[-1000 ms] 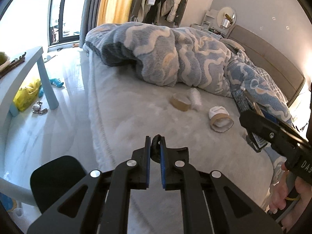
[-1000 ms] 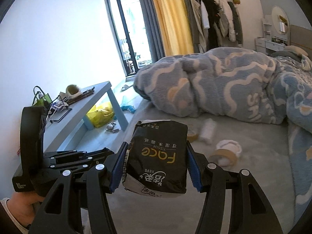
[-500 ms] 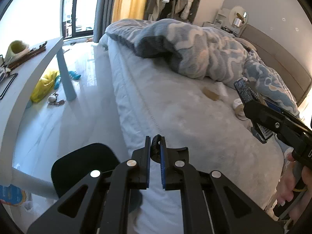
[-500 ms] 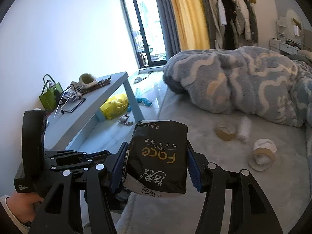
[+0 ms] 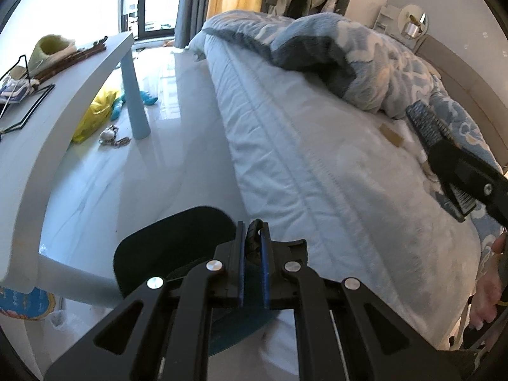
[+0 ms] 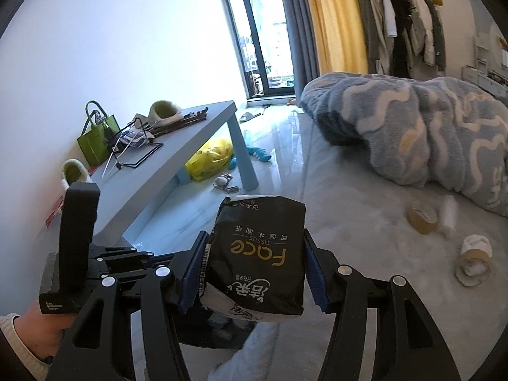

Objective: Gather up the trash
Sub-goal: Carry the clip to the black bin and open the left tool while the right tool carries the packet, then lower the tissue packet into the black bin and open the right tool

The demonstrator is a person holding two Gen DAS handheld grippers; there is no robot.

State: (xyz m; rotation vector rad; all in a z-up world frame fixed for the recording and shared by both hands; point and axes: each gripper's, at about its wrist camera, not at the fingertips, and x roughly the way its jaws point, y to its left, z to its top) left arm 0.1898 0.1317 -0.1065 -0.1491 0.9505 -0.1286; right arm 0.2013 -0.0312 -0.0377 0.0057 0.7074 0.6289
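R gripper [image 6: 254, 266] clamped on black tissue pack [image 6: 257, 260], blue pads pressed to both its sides; pack upright btwn the fingers, white end toward camera, "Face" print reading upside down; held in air just off the bed [image 6: 365, 222] edge, over the floor btwn bed & table [image 6: 177, 149]. L gripper [image 5: 253, 247] jaws nearly together, pinching a thin black loop [image 5: 255, 235] — looks like a bag handle, can't tell for sure; below it a black rounded shape [image 5: 171, 241], prob. bag or bin, beside the bed's near edge, can't tell which. On the bed, past the pack: tape roll [image 6: 422, 217] lying flat, white tissue wad [image 6: 447, 217] touching it on the far side, second roll [image 6: 473, 265] w/ white paper stuffed in it nearer the foot; all three just short of the blue duvet [image 6: 428, 133] heaped across the bed. Off the bed, across the floor: table w/ green bag [image 6: 96, 139], slippers & wire stand on top; yellow bag [image 6: 211, 158] & teal toy [image 6: 258, 154] under it by the leg. In L view, R gripper & pack edge show over the bed at right [image 5: 457, 165]; person's hand below it.
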